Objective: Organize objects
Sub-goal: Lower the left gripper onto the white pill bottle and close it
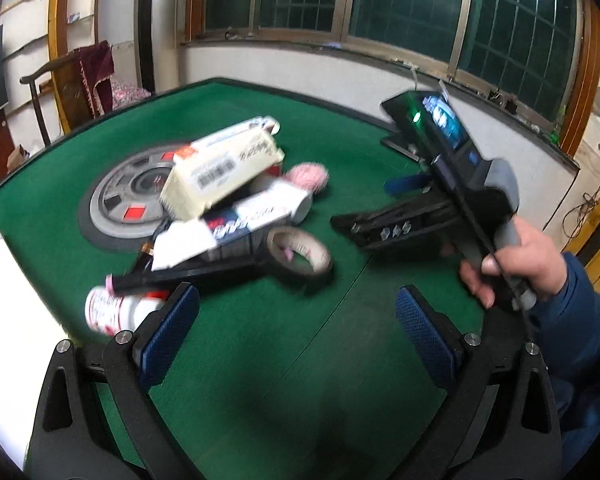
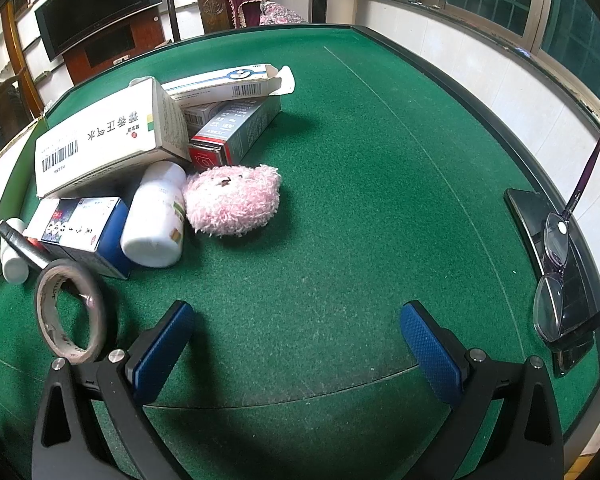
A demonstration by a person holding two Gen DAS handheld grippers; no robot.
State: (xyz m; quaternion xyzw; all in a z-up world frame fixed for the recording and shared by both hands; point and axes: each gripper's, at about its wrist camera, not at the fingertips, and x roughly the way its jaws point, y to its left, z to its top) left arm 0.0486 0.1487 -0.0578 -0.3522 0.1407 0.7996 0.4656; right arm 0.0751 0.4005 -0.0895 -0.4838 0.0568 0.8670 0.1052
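While both grippers hover over the green counter (image 2: 340,160) | left gripper (image 1: 296,328) fingers released, empty | right gripper (image 2: 296,344) fingers released, empty | pile of boxes (image 2: 112,140) at 10 o'clock | pink plush (image 2: 232,200) at 11 o'clock | tape roll (image 2: 72,312) at 9 o'clock

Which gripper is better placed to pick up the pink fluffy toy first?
Probably the right gripper: it is open, and the pink toy lies just ahead of it across bare green table. For the left gripper, also open, the boxes partly hide the toy.
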